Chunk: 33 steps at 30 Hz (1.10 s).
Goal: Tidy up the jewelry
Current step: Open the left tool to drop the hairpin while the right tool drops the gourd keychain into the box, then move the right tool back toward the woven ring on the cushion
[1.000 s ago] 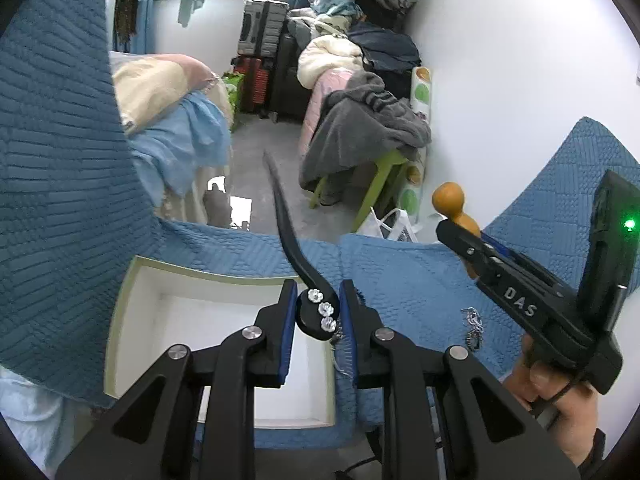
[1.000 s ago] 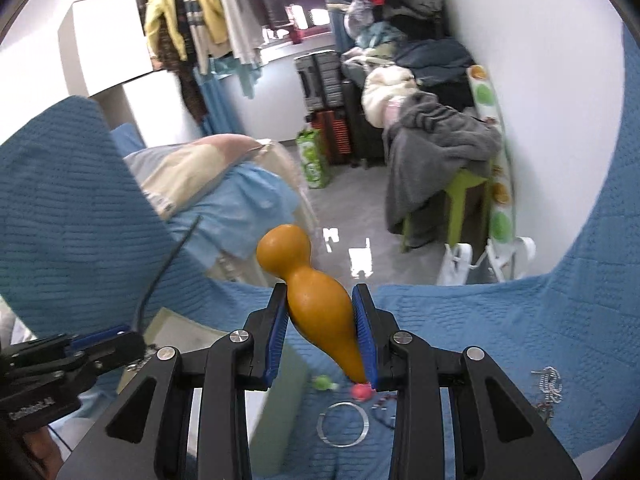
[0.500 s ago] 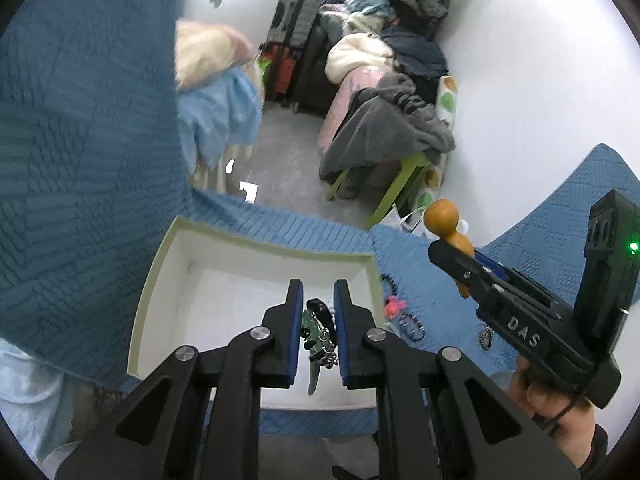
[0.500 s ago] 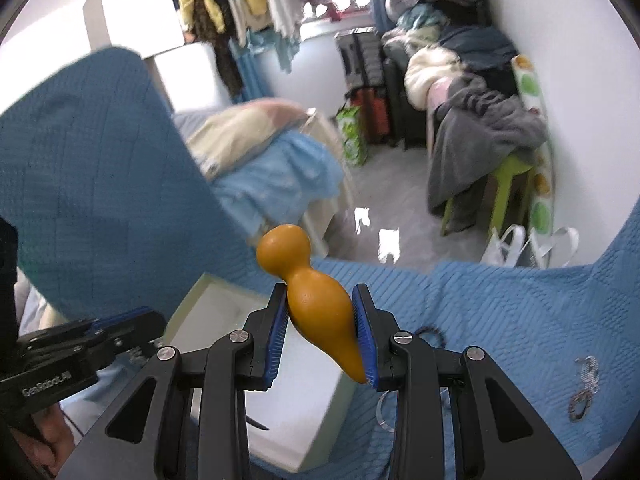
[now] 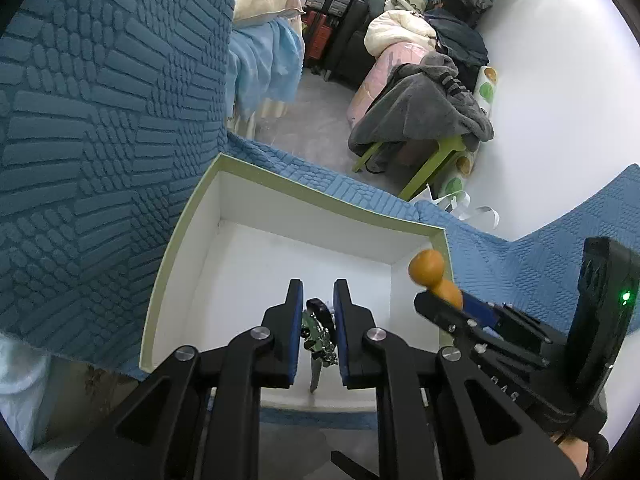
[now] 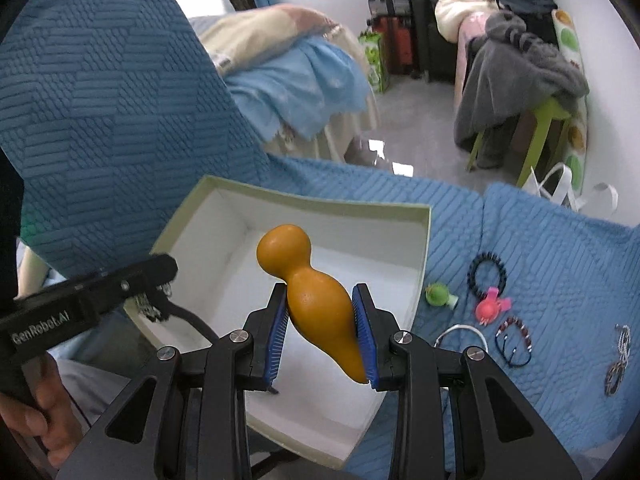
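We saw the box on the quilt, with bracelets and trinkets lying right of it.

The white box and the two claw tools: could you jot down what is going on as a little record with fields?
Setting: blue quilted cover, bedroom behind
Box: open white box, green rim, nothing lying in it
Left gripper: shut on a black hair clip with clear stones, held over the box
Right gripper: shut on an orange gourd-shaped piece, also over the box
Still on the cover: black bead bracelet, pink clip, green piece, white bangle
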{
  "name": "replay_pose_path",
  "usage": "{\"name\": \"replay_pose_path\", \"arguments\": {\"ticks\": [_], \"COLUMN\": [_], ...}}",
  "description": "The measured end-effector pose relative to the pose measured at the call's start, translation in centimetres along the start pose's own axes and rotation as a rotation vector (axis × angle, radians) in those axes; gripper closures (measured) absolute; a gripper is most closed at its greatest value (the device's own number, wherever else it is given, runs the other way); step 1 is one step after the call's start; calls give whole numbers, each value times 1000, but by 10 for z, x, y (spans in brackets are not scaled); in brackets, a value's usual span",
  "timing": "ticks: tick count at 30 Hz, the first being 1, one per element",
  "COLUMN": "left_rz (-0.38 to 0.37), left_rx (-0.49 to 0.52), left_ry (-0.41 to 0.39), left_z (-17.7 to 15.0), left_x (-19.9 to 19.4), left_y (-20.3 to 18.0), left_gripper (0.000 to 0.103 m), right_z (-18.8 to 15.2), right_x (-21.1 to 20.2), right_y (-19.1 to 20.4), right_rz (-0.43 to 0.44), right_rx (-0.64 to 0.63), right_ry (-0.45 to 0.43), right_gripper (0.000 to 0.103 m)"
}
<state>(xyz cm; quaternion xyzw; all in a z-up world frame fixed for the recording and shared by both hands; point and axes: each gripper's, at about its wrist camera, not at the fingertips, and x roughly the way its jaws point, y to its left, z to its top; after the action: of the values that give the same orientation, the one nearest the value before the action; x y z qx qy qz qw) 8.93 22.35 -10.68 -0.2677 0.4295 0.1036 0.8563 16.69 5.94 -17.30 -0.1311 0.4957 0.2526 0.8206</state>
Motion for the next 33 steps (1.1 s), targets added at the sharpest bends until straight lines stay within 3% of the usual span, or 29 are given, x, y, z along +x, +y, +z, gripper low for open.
{"name": "replay_pose_path", "arguments": {"ticks": [9, 11, 12, 13, 15, 33], "left_rz": [9, 16, 21, 26, 29, -1], "left_rx": [8, 13, 13, 13, 14, 78], "left_ry": [6, 10, 14, 15, -1, -166], "left_z": [2, 4, 5, 6, 8, 14], "left_x": [3, 3, 3, 4, 2, -36], "left_y": [-1, -2, -3, -4, -6, -51], "left_gripper": [88, 83, 78, 58, 35, 35], "right_z": [-4, -3, -3, -2, 0, 10], "right_x": [7, 6, 5, 5, 1, -55], "right_y": [-4, -5, -6, -7, -9, -18], "right_rz": [-25, -26, -22, -23, -26, -24], "right_rx": [6, 3, 7, 9, 9, -73], "right_ry": [17, 13, 9, 5, -10, -233], "right_gripper": [73, 72, 72, 71, 58, 58]}}
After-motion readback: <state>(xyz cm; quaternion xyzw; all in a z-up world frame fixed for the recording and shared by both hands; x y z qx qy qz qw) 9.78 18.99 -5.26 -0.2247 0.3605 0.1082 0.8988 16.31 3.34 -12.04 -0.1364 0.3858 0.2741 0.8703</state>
